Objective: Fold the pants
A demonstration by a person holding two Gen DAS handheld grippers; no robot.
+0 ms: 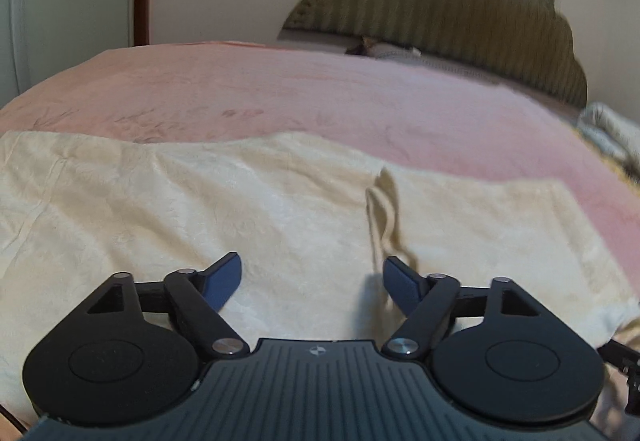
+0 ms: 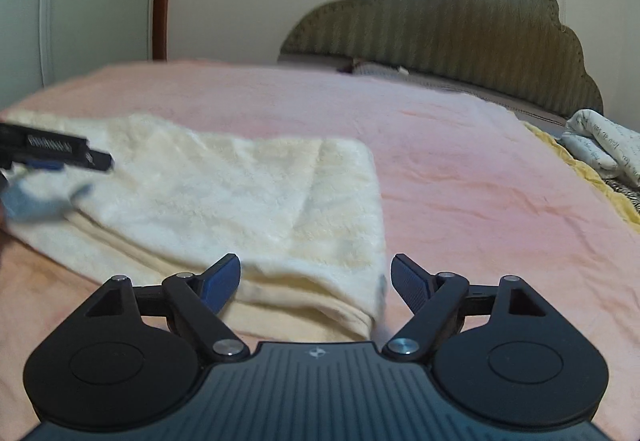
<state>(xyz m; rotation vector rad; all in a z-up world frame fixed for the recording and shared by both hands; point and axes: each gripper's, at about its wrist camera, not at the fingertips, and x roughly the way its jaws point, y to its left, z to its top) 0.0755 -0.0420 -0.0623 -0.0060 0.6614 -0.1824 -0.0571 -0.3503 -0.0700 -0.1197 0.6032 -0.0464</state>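
Cream pants lie spread flat on the pink bedspread, directly under and ahead of the left gripper. That claw is released, its blue-padded fingers spread wide with nothing between them, hovering over the cloth. A raised crease in the fabric runs away from the claw just ahead of its right-side finger, and more cream cloth continues beyond that crease to the claw's right.

From the right wrist view, the right gripper is released too, fingers wide apart and empty. The pants sit just ahead of it and to its left, their thick folded edge lying between the fingers, close to the claw's body. To its right and ahead is bare pink bedspread. Far off to its left, the other gripper shows blurred over the far end of the cloth. Beyond both claws stands a scalloped headboard, and a printed bundle lies far ahead on the right.
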